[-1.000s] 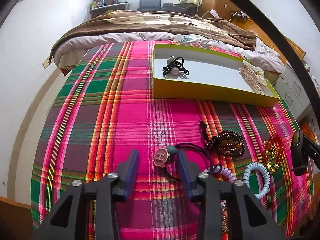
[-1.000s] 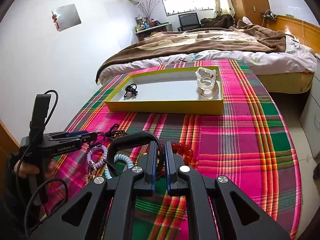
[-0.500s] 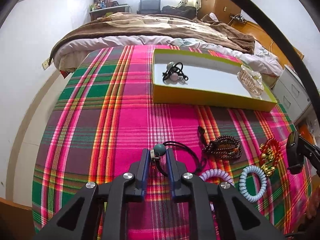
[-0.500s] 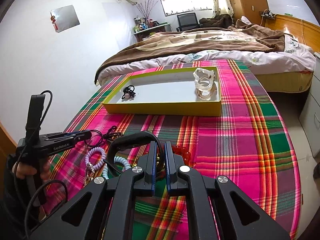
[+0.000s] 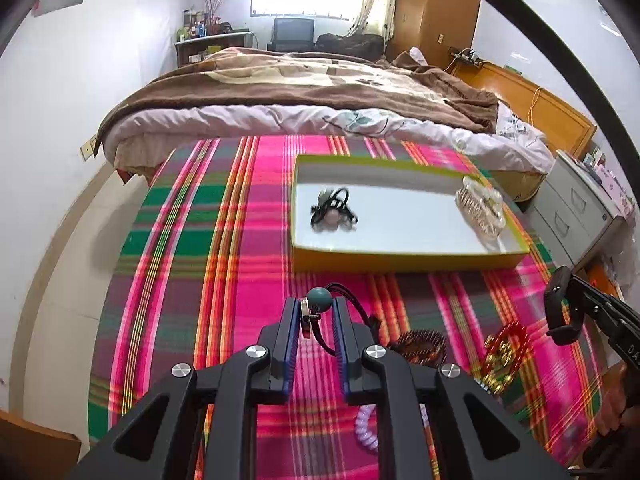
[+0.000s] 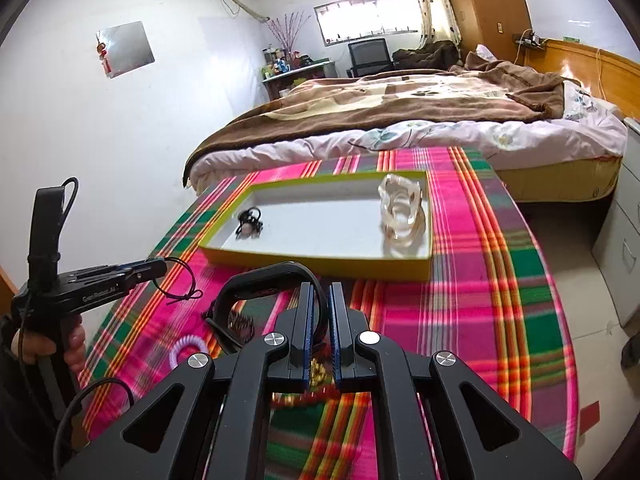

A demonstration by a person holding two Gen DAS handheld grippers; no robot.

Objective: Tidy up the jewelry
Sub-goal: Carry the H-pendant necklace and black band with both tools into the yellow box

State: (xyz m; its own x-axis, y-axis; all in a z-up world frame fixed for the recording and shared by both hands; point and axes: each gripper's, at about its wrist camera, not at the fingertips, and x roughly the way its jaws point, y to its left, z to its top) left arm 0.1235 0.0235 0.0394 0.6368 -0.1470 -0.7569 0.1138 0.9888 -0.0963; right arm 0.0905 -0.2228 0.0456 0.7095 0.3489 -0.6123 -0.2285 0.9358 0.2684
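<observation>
My left gripper [image 5: 317, 308] is shut on a black hair tie with a teal bead [image 5: 320, 299], held just above the plaid tablecloth; its cord loop [image 6: 180, 285] dangles below. My right gripper [image 6: 320, 300] is shut on a black headband [image 6: 276, 270] that arches off to its left. Ahead stands a yellow tray [image 5: 400, 258] holding a black beaded hair tie [image 5: 332, 212] and clear hair claws [image 5: 480, 208]. On the cloth lie a brown bead bracelet [image 5: 420, 344], a red-and-gold bracelet [image 5: 504, 352] and a lilac spiral tie [image 5: 366, 428].
The round table's plaid cloth [image 5: 192, 264] falls away at left towards a white wall. A bed with a brown blanket [image 5: 312, 88] stands just behind the table. A grey drawer cabinet [image 5: 580, 216] is at the right. A hand [image 6: 48, 344] grips the left tool.
The left jaws closed on the hair tie's bead and lifted it off the cloth, towards the tray. The right gripper rose a little with the headband.
</observation>
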